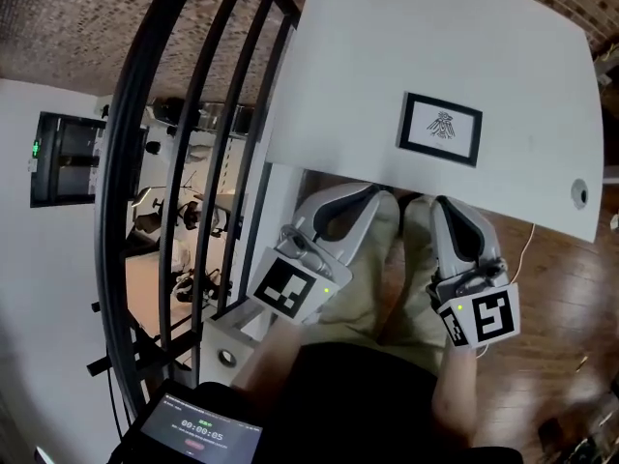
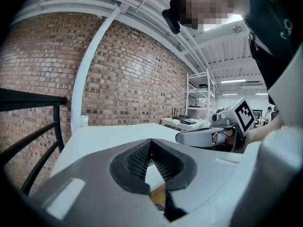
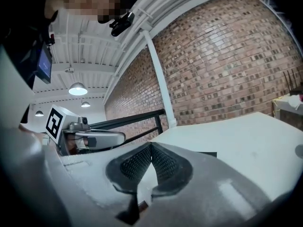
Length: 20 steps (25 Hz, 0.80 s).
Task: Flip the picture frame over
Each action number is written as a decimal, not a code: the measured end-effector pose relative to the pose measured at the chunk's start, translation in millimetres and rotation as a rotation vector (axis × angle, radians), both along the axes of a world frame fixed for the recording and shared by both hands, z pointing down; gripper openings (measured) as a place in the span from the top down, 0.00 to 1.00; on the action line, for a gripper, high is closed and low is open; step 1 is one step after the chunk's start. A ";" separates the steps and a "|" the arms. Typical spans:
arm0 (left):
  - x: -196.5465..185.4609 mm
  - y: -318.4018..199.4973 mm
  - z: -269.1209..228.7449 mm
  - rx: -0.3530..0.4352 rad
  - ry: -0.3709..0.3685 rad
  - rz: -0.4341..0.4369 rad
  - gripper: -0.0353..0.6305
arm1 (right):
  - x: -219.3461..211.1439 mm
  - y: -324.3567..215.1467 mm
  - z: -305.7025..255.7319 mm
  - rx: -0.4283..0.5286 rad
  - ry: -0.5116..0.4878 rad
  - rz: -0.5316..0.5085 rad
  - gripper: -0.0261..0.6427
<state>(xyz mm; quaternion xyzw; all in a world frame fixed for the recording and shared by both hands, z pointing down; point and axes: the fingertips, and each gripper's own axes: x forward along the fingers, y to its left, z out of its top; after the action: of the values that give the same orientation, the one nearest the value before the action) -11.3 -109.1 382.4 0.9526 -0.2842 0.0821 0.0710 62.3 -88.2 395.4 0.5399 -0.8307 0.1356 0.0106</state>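
I have the left gripper (image 1: 373, 195) and right gripper (image 1: 441, 205) shut, empty, poised just off the white table's (image 1: 387, 46) near edge, because the black-rimmed rectangular picture frame (image 1: 440, 129) lies face up close inside it, unflipped.

White table (image 1: 387, 37), black railing (image 2: 28, 100) (brick wall (image 2: 132, 74) behind), apparently a timer screen (image 1: 198, 435).

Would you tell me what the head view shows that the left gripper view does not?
Head view only: the frame, lying picture-up on the table, and a timer screen. Left gripper view only: shelves, and that the left gripper's fingers are shut and empty. Both: the table, the right gripper and the railing.
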 end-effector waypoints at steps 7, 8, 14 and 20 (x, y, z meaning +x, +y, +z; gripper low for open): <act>19.6 -11.9 21.1 -0.038 -0.023 0.046 0.92 | 29.8 -4.8 24.9 -0.047 0.000 0.061 0.97; 22.9 -13.1 25.0 -0.046 -0.030 0.057 0.92 | 34.6 -5.9 28.7 -0.056 0.003 0.071 0.97; 38.5 -25.1 52.6 -0.119 -0.037 0.078 0.92 | 54.9 -15.6 49.7 -0.091 0.038 0.109 0.97; 49.0 -41.6 82.0 -0.181 -0.043 0.074 0.92 | 65.2 -23.5 78.2 -0.160 0.095 0.133 0.97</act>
<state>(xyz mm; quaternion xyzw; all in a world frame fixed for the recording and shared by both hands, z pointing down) 37.7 -150.6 464.4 0.9502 -0.2417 0.1305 0.1474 127.5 -111.7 473.6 0.5970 -0.7781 0.1761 0.0842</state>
